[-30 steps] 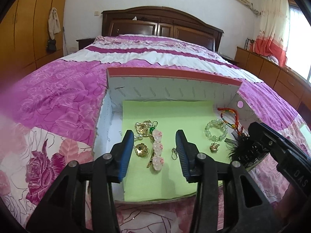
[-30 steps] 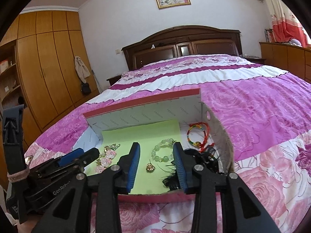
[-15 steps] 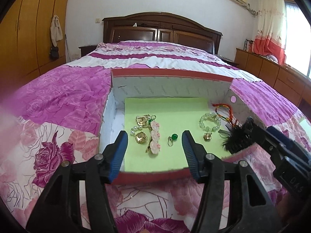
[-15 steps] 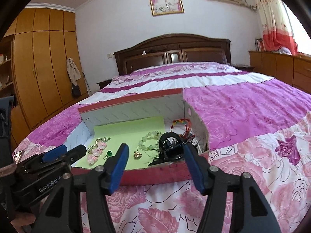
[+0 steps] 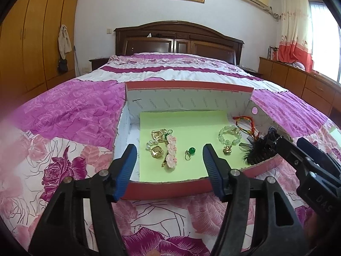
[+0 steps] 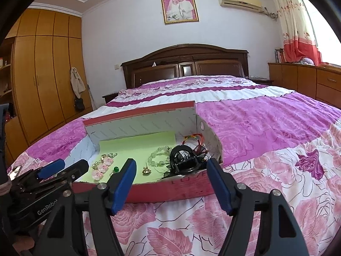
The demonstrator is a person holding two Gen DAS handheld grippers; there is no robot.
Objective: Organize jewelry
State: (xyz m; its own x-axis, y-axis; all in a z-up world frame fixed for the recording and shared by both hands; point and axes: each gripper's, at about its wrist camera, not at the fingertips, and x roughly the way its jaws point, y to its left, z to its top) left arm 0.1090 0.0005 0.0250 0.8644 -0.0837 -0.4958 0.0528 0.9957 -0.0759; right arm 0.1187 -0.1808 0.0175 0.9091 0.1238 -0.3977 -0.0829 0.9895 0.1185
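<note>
A: What does the left wrist view show?

B: A red-rimmed cardboard box (image 5: 187,89) sits on the pink bedspread (image 5: 70,115), lined with a green sheet (image 5: 191,125). On the sheet lie gold earrings (image 5: 156,143), a pink flower clip (image 5: 171,153), a green bead pendant (image 5: 190,152), a pale bead bracelet (image 5: 229,136) and a small gold charm (image 5: 227,149). A red cord bracelet (image 5: 245,122) lies off the sheet by the right wall, and a black feathered hair clip (image 5: 259,152) fills the near right corner. The left gripper (image 5: 168,164) hangs with its jaws spread wide, holding nothing, before the box's near wall.

A: And the right wrist view?

B: It shows the hair clip's (image 6: 184,161) round coil spring face on, which the left view shows only from the side. The right gripper (image 6: 171,183) is also wide apart and empty, just short of the box (image 6: 170,188). The left tool's body enters at the lower left.
</note>
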